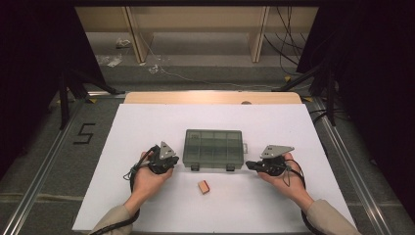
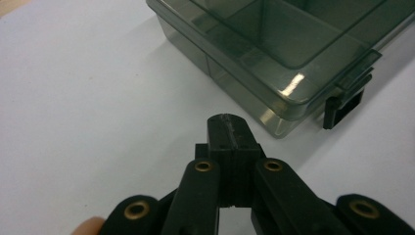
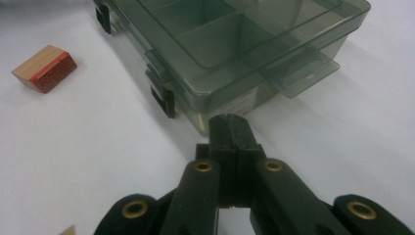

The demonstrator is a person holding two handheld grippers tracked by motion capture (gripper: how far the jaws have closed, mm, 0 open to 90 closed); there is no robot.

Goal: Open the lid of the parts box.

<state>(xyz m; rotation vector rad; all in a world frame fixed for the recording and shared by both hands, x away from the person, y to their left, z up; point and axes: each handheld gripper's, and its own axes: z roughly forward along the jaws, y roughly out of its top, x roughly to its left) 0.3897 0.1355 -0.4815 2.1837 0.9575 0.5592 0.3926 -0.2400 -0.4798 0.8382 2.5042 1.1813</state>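
Nearest the lens in the high view: two sleeved forearms entering from the bottom edge, each hand holding a black two-jaw gripper; left gripper [image 1: 169, 161] just off the left near corner of the box, right gripper [image 1: 250, 165] just off its right near corner; both apart from it, neither touching.

Jaws of both pressed together, nothing between them; seen plainly in the left gripper view [image 2: 229, 132] and the right gripper view [image 3: 230, 132].

The smoky-grey translucent plastic compartment box [image 1: 214, 149] sits mid-sheet on the white table cover [image 1: 147, 122], lid down, two black latches on its near edge; a small wooden block with a red rubber face [image 1: 204, 187], likely a stamp, lies on the cover in front of the box, between the hands and well clear of both.

Step in hand, as I judge it: the approach, both grippers squared up to the box before opening it. Next move calls for a tip brought under a black latch [image 3: 164, 100] and a lift, the other gripper steadying the box so it does not skid on the smooth sheet.

View differences: right gripper view gives the block's red lettered face [image 3: 45, 68] and a clear hang tab [image 3: 306, 73] jutting from the box's end; left gripper view gives one latch [image 2: 342, 105] close, and the dividers beneath the lid; the high view alone gives the symmetry of the two hands.
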